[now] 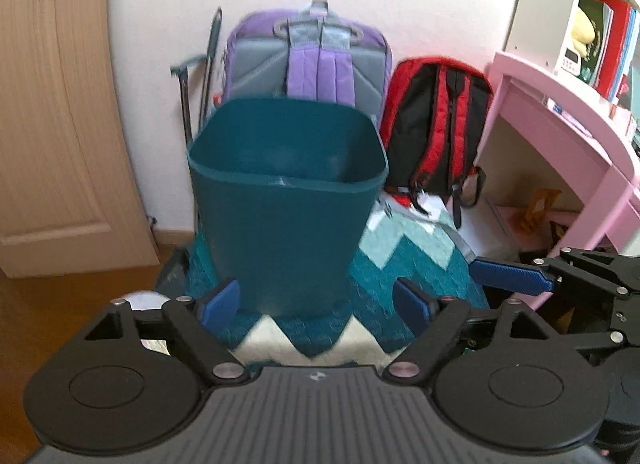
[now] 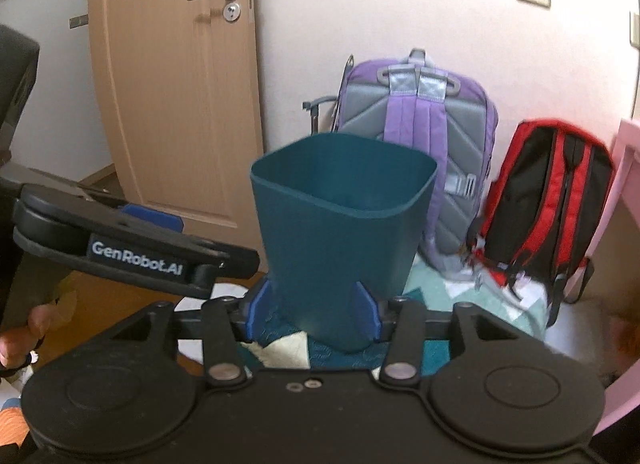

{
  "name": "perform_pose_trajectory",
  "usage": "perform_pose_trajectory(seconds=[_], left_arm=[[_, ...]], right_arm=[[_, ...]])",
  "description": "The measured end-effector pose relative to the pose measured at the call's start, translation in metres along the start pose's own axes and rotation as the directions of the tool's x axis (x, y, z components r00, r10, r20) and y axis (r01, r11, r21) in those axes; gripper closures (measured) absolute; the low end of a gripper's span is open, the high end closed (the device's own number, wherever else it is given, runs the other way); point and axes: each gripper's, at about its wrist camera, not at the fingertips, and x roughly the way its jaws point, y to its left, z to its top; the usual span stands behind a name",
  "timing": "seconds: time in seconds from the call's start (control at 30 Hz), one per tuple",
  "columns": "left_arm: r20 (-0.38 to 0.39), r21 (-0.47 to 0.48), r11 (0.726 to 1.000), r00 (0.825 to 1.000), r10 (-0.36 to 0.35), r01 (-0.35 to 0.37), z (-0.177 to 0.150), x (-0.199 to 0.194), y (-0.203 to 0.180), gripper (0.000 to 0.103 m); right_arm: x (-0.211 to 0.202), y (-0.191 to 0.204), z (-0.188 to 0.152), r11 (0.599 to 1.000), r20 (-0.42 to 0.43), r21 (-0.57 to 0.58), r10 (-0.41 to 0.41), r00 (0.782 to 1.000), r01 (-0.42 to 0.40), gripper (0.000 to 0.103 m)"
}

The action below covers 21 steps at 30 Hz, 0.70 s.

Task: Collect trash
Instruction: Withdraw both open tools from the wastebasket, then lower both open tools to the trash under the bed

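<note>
While both cameras face the same pale wall, a dark teal plastic waste bin with a square, rounded rim stands upright at the centre of each frame on a teal and white zigzag rug. Its inside, as far as it shows, looks bare.

In the left wrist view, the left gripper fills the lower part of the frame with its blue-padded jaws spread wide on either side of the bin's base, gripping nothing. The right gripper enters from the lower right edge of that frame.

In the right wrist view, the right gripper's own blue pads stand apart around the bin's lower end; whether they touch it cannot be told.

Behind the bin, a purple and grey backpack and a red and black backpack lean against the wall. A light wooden door stands at upper left, a pink desk at right.
</note>
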Motion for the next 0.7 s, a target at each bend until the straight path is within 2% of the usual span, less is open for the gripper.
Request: perform_pose_trajectory(seconds=[0.17, 0.2, 0.27, 0.33, 0.43, 0.53, 0.63, 0.7], left_arm=[[-0.054, -0.035, 0.999, 0.998, -0.024, 0.022, -0.038, 0.024, 0.007, 0.017], [-0.063, -0.044, 0.999, 0.998, -0.023, 0.021, -0.047, 0.032, 0.010, 0.015], [-0.082, -0.061, 0.998, 0.997, -0.018, 0.013, -0.064, 0.049, 0.016, 0.003], [-0.111, -0.082, 0.997, 0.994, -0.016, 0.007, -0.080, 0.067, 0.024, 0.002], [-0.190, -0.116, 0.993, 0.982, 0.002, -0.024, -0.109, 0.103, 0.037, 0.002], [-0.276, -0.162, 0.984, 0.961, 0.024, -0.071, -0.138, 0.145, 0.053, 0.002], [-0.364, -0.200, 0.971, 0.930, 0.051, -0.132, -0.167, 0.189, 0.068, 0.002], [-0.415, -0.228, 0.959, 0.908, 0.061, -0.169, -0.188, 0.217, 0.079, 0.002]], right_arm=[[0.016, -0.006, -0.039, 0.997, -0.046, 0.043, 0.072, 0.996, -0.070, 0.052], [0.021, -0.008, -0.047, 0.995, -0.061, 0.060, 0.088, 0.994, -0.084, 0.052], [0.033, -0.012, -0.065, 0.990, -0.078, 0.090, 0.120, 0.990, -0.112, 0.051], [0.048, -0.015, -0.085, 0.987, -0.101, 0.098, 0.134, 0.986, -0.124, 0.051], [0.078, -0.015, -0.120, 0.987, -0.179, 0.115, 0.136, 0.974, -0.116, 0.051], [0.118, -0.019, -0.160, 0.979, -0.301, 0.166, 0.162, 0.940, -0.116, 0.051], [0.159, -0.022, -0.199, 0.970, -0.411, 0.220, 0.189, 0.892, -0.104, 0.051], [0.180, -0.018, -0.229, 0.968, -0.454, 0.228, 0.197, 0.869, -0.101, 0.051]])
